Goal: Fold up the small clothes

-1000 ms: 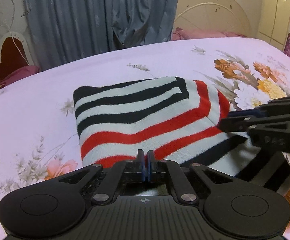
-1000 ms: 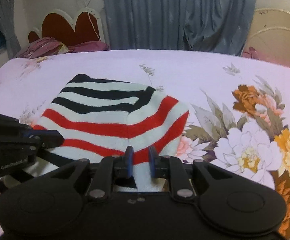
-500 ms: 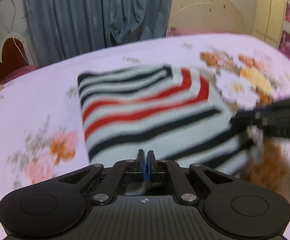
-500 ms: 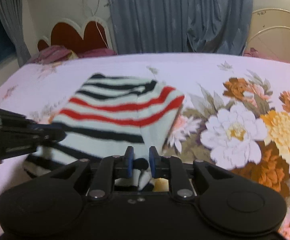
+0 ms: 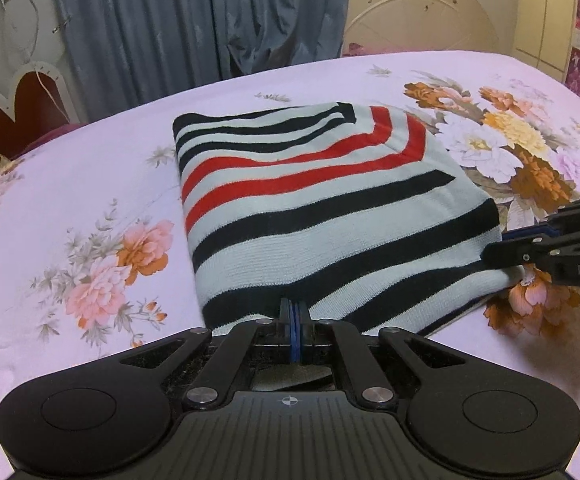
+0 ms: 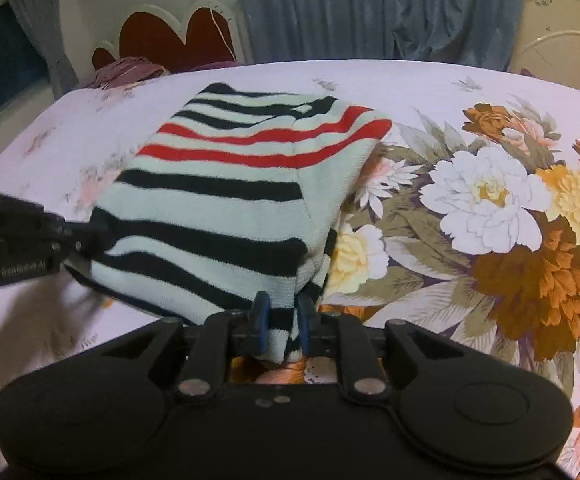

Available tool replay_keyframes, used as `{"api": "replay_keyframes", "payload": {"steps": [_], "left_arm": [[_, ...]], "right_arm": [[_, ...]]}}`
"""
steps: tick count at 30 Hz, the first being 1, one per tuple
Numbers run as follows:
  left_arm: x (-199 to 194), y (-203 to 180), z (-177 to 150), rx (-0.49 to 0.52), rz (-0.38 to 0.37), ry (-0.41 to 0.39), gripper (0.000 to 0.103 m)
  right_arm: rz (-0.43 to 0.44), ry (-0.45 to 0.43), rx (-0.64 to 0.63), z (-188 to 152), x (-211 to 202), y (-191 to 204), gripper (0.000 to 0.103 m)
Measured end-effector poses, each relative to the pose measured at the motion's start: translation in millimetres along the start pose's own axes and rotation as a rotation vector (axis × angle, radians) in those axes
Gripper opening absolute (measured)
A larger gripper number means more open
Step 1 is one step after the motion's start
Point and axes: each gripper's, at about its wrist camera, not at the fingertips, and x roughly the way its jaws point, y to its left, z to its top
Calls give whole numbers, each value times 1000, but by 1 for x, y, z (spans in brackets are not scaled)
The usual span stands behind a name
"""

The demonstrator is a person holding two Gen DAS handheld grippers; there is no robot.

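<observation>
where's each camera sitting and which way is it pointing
Left wrist view: rides on the left gripper, looking forward and down across the bed at the striped sweater; its own shut fingers pinch the near hem, and the right gripper enters from the right.
Right wrist view: rides on the right gripper, aimed down at the sweater's right near corner, which its fingers clamp; the left gripper shows at the left.
Both share: the sweater, flowered bedsheet, grey curtain and each other's gripper.

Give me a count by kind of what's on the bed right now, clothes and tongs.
Striped knit garment: 1
Tongs gripping its near edge: 2, left tongs and right tongs
Total: 3
</observation>
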Motion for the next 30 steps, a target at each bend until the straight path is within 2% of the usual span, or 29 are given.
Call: {"api": "replay_keyframes", "payload": {"steps": [10, 12, 13, 14, 15, 16, 17, 21, 23, 26, 28, 30], "left_arm": [[-5, -11, 4, -16, 47, 16, 3], [-8, -11, 7, -35, 59, 14, 4], [-10, -11, 9, -48, 64, 13, 9], [-12, -9, 10, -67, 57, 7, 41], [-15, -9, 11, -83, 57, -8, 96], [-19, -9, 12, -90, 93, -44, 102], [-22, -9, 12, -86, 109, -77, 102], [-18, -1, 26, -84, 71, -80, 102], [-10, 5, 34, -96, 58, -75, 102], [10, 19, 41, -152, 43, -33, 102], [27, 27, 38, -186, 39, 34, 94], [34, 36, 31, -255, -4, 48, 94]], "right_arm": [[44, -2, -7, 1, -4, -8, 17], [47, -27, 13, 4, -10, -12, 28], [52, -46, 28, 5, -14, -15, 42], [60, -69, 49, 6, -17, -19, 55], [74, -85, 73, 7, -20, -24, 57], [90, -90, 100, 9, -21, -29, 57], [111, -90, 132, 11, -20, -35, 56], [175, -94, 243, 22, -12, -52, 47], [196, -98, 281, 29, -4, -58, 35], [152, -57, 295, 38, 18, -61, 22], [156, -62, 264, 42, 27, -54, 17], [145, -58, 198, 45, 31, -44, 17]]}}
